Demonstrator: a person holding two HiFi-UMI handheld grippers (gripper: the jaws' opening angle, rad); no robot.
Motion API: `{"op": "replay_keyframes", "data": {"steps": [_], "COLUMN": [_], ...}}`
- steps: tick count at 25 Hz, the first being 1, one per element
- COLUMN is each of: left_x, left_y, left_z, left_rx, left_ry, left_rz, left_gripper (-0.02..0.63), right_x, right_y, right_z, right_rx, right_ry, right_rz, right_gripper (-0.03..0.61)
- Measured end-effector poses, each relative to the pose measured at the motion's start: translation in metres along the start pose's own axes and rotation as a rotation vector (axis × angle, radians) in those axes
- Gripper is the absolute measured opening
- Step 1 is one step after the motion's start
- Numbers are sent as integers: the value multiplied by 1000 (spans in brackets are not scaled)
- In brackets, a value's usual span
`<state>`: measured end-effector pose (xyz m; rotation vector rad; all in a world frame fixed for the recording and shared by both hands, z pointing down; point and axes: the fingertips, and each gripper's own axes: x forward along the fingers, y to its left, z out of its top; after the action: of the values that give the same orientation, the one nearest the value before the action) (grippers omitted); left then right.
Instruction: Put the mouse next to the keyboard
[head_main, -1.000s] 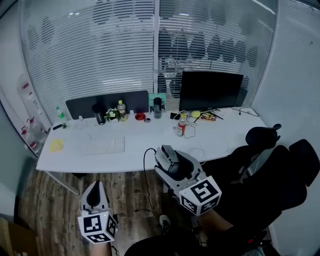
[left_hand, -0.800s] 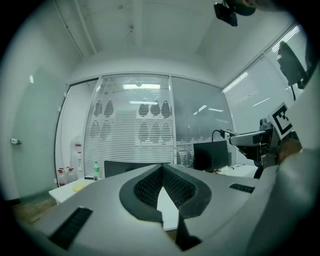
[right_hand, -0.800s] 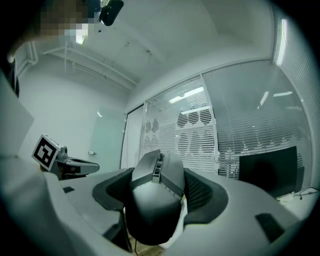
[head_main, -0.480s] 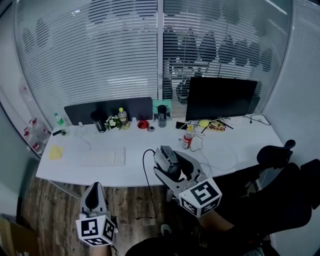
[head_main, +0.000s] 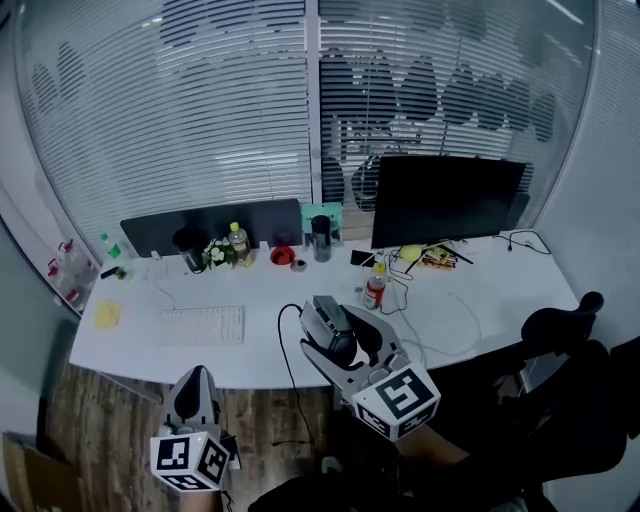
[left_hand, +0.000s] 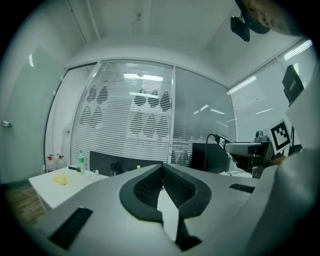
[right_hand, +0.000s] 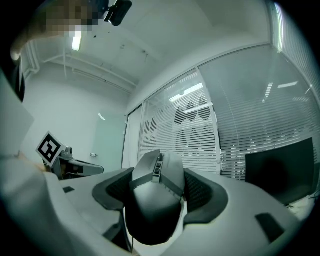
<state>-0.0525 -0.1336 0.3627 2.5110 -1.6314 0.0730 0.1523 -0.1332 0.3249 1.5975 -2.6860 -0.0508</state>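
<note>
Long white tabletop (head_main: 255, 345) across the head view, dark monitor (head_main: 448, 200) at its back right. White keyboard (head_main: 200, 325) flat toward the left, long axis along the tabletop's near edge, bare surface just to its right. Right gripper (head_main: 325, 322) up over the near edge, fingers clamped on the 2 flanks of the mouse (right_hand: 154, 200). Left gripper (left_hand: 161, 169) lower, off the tabletop, fingers pressed together on nothing. Mouse off the surface, right of the keyboard and apart from it, long axis in line with the fingers, nose pointing away. Likely next: leftward and down onto the bare patch. Dark, glossy, angular shell, scroll wheel in a centre groove, black cable (head_main: 287, 345) trailing below.
</note>
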Motion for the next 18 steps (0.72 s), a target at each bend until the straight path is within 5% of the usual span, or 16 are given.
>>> {"op": "replay_keyframes", "data": {"steps": [8,18], "left_x": [38,94], "left_y": [11,79], "left_z": [8,10], "left_rx": [97,125], "left_ry": [10,33], "left_rz": [17,-94], "left_gripper": [29,29], "right_x": [24,86], "right_y": [-20,1], "right_z": [-2,4], "right_rx": [31,8], "right_ry": [-8,14], "right_rz": [-10,-95], "right_gripper": [302,302]}}
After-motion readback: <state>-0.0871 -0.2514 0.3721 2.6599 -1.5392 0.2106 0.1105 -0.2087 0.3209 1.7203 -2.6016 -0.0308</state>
